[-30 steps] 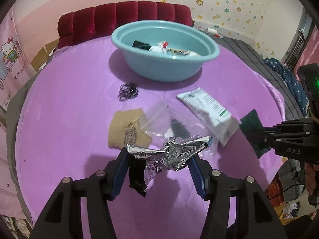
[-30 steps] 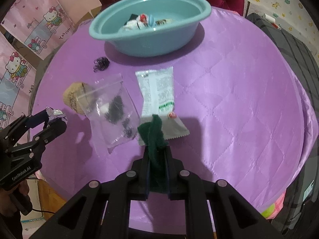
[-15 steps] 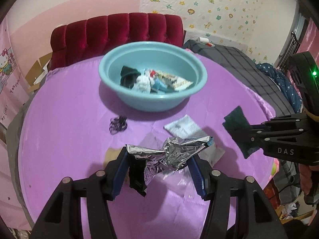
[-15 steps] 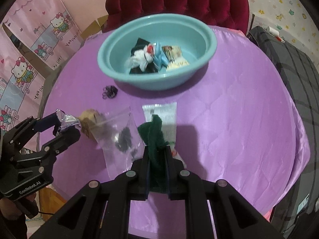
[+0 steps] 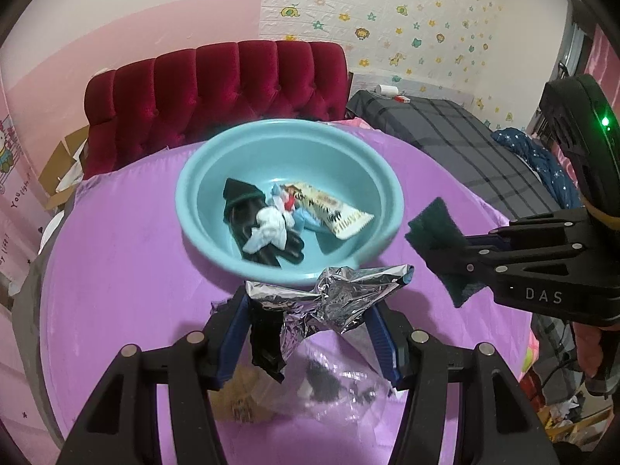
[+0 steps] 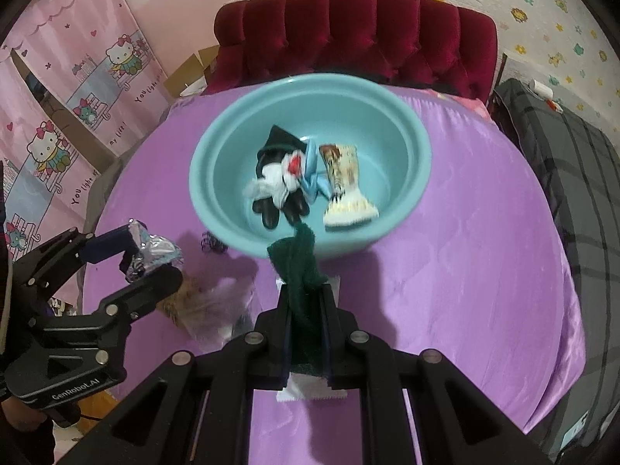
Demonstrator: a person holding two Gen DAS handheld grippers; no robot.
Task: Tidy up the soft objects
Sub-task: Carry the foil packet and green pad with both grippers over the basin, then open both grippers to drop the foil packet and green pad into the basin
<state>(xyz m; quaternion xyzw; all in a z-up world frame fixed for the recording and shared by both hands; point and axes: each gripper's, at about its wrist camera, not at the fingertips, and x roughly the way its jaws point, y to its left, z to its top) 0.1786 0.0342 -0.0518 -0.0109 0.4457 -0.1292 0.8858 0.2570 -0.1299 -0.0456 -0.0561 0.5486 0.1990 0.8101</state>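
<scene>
The room was pink-walled, with star-and-animal wallpaper on the far right and a tufted dark red velvet headboard [image 5: 217,89] behind a round table under a shiny purple quilted cloth [image 6: 484,240]. Towards the far side of that cloth sat a wide light-blue plastic basin [image 5: 387,190], and in it lay a black glove [image 6: 271,209], a crumpled white cloth with a red spot [image 6: 279,178], a bit of pale blue fabric and a cream printed packet [image 6: 345,190], all heaped together near the middle.

The left gripper [image 5: 310,325] was held above the near part of the table, its blue-padded fingers [image 5: 232,333] clamped on a crumpled silver foil wrapper [image 5: 341,294] that stretched across between them, with a black scrap hanging down by the left finger. Below it on the cloth lay a clear plastic zip bag [image 5: 333,387] with dark bits inside, partly over a tan patch (fabric or paper, I couldn't tell).

The right gripper [image 6: 306,321] was closed tight on a dark green scouring-pad-like cloth [image 6: 298,255], which stood up from between its fingers in the air, its tip just short of the basin's near rim. A white sachet [image 6: 310,391] lay flat on the cloth beneath that gripper. A small black hair-tie tangle [image 6: 211,242] sat just left of the basin.
</scene>
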